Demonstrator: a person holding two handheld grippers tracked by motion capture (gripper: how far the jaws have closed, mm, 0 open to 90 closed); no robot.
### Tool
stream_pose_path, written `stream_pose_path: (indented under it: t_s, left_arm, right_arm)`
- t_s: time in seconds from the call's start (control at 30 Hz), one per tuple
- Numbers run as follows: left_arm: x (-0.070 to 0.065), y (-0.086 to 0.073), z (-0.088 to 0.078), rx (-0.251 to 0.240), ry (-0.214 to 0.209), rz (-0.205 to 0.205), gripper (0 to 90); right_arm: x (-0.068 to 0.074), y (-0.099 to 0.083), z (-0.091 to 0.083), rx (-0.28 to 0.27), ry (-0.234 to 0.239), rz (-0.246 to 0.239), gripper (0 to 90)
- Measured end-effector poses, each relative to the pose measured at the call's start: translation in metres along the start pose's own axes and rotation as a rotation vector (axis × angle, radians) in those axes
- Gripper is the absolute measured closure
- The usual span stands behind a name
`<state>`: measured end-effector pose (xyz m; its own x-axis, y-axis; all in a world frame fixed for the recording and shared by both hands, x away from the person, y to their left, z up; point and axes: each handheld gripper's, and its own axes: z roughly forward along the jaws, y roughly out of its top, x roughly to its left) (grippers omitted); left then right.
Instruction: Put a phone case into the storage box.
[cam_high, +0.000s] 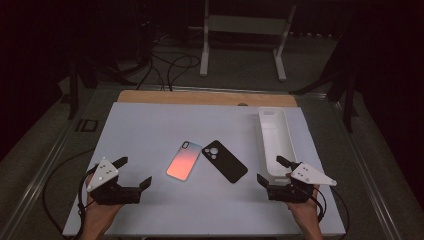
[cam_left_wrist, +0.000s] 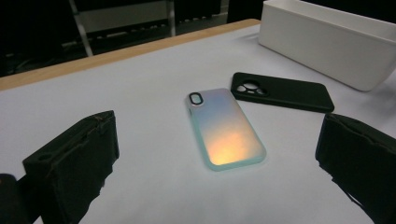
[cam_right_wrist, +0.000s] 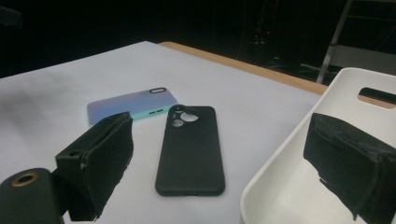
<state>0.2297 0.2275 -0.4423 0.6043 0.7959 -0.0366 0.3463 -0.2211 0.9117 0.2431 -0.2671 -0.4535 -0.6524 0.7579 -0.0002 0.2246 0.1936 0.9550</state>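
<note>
**Waiting at the near edge, both grippers empty**

Looking down from the high view, we hold the left gripper (cam_high: 135, 172) and right gripper (cam_high: 272, 170) spread wide, holding nothing, flanking the work. Two phone cases lie flat mid-table, just beside each other: iridescent case (cam_high: 184, 160) left, black case (cam_high: 224, 160) right. Long white tray (cam_high: 289, 145) sits along the right side, probably the drop spot. White table (cam_high: 150, 125), wood strip at the far edge, dark room, cables and a stand behind.

Left gripper view: iridescent case centred between our jaws, likely our first pick.

Right gripper view: black case ahead, tray rim under the right jaw.
</note>
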Motion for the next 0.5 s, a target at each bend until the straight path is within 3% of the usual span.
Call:
stream_pose_path:
  t_s: [0.33,0.4,0.47,0.5]
  left_arm:
    - [-0.012,0.013,0.012,0.038,0.002,0.021,6.5]
    - [-0.014,0.016,0.017,0.036,-0.005,0.023,9.6]
    - [-0.014,0.018,0.02,0.039,-0.012,0.025,21.7]
    - [-0.016,0.02,0.025,0.043,-0.03,0.024,21.7]
  right_arm:
    - [-0.001,0.001,-0.001,0.001,-0.011,0.0,8.3]
    - [-0.001,0.001,-0.001,0.001,-0.011,0.001,8.3]
    - [0.0,0.001,0.0,0.001,-0.01,-0.004,8.3]
    - [0.0,0.001,0.0,0.001,-0.01,-0.005,8.3]
